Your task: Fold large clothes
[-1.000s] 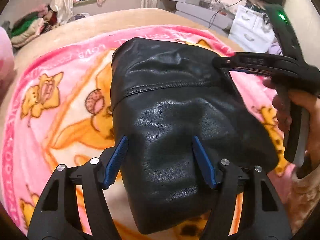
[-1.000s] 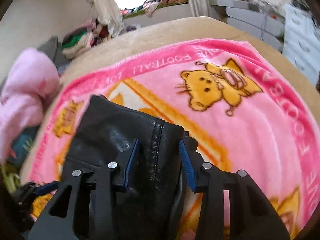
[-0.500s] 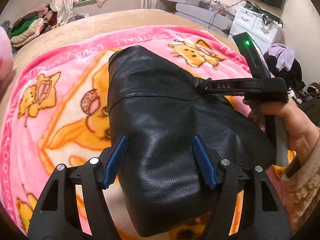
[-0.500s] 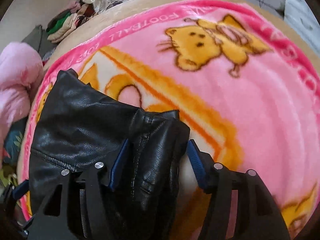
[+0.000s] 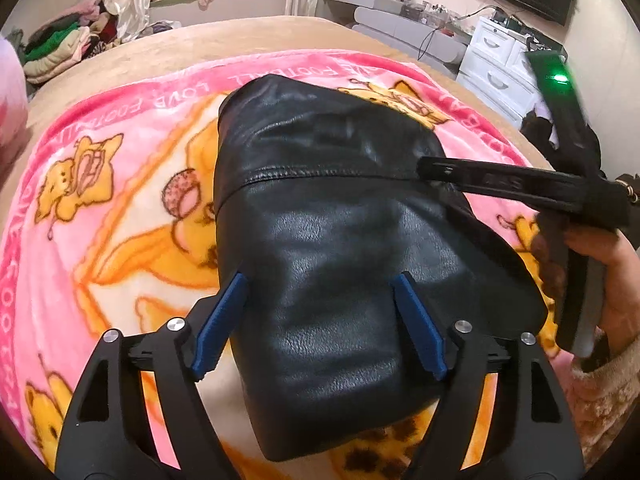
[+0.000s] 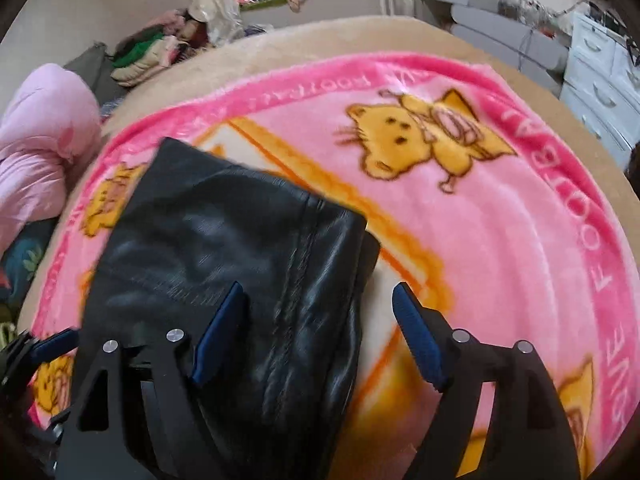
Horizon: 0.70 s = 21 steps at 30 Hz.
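While the folded black leather garment is lying on the pink cartoon-bear fleece blanket, it is sitting directly ahead of and under the left gripper, whose blue-padded jaws are spreading wide on either side of the bundle's near end, holding nothing. Long axis of the bundle is running away from the left wrist camera toward the far blanket border, the seam crossing it about midway. The right gripper is coming in from the garment's right side; its jaws are also standing wide apart, one pad over the leather near the stitched edge, the other over bare blanket, gripping nothing that shows. In the left view the right-hand tool is reaching to the garment's right edge, hand on its handle. Both look about equally near; the left is lined up along the length, so any end-over fold is likely falling to it. Blanket is covering a tan bed; the room behind is showing a clothes pile, a window ledge and white drawers.
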Available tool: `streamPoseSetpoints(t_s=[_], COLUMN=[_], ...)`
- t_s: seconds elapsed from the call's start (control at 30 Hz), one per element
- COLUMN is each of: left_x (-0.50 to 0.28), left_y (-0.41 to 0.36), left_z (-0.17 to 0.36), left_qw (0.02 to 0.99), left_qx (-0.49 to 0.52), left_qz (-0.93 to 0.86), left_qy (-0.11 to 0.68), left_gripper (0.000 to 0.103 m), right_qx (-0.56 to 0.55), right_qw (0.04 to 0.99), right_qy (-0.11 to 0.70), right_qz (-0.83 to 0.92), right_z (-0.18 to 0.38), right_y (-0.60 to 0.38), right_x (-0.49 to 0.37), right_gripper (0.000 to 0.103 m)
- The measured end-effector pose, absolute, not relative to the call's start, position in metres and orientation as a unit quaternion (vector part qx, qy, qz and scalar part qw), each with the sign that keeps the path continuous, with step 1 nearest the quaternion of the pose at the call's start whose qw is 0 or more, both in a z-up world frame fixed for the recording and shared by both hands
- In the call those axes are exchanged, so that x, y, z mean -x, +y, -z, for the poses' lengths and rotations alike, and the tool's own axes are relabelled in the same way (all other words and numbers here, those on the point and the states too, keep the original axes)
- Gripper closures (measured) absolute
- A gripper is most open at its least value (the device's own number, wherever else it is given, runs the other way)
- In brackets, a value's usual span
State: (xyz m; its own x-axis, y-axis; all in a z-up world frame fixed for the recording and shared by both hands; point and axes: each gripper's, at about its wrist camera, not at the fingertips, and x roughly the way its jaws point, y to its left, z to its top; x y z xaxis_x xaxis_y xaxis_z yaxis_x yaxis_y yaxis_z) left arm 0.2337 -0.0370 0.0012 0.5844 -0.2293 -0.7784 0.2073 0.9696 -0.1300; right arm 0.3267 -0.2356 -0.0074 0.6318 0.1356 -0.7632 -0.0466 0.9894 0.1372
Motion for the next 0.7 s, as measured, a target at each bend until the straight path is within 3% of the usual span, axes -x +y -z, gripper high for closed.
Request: streamPoseSetpoints(t_s=[0.27, 0.47, 0.7], left_x=[-0.221, -0.204, -0.181], left_y=[-0.035, -0.032, -0.027], left_z=[-0.002, -0.012, -0.031], left_qw=[0.889, 0.894, 0.906], left_qx=[0.021, 0.018, 0.02], left_qz=[0.12, 0.107, 0.091], left_qy=[0.442, 0.434, 0.412], left_gripper=[0.027, 0.009, 0.009], right_qx=[-0.035, -0.036, -0.041], right_qw=[0.917, 0.926, 0.939], right_qy=[0.393, 0.369, 0.335], right_qz=[-0.06, -0.066, -0.074], right_z=[-0.011, -0.028, -0.045], right_y=[-0.228, -0.226, -0.225], right_x=[-0.278, -0.248, -0.209], right_gripper=[0.015, 0.007, 0.005])
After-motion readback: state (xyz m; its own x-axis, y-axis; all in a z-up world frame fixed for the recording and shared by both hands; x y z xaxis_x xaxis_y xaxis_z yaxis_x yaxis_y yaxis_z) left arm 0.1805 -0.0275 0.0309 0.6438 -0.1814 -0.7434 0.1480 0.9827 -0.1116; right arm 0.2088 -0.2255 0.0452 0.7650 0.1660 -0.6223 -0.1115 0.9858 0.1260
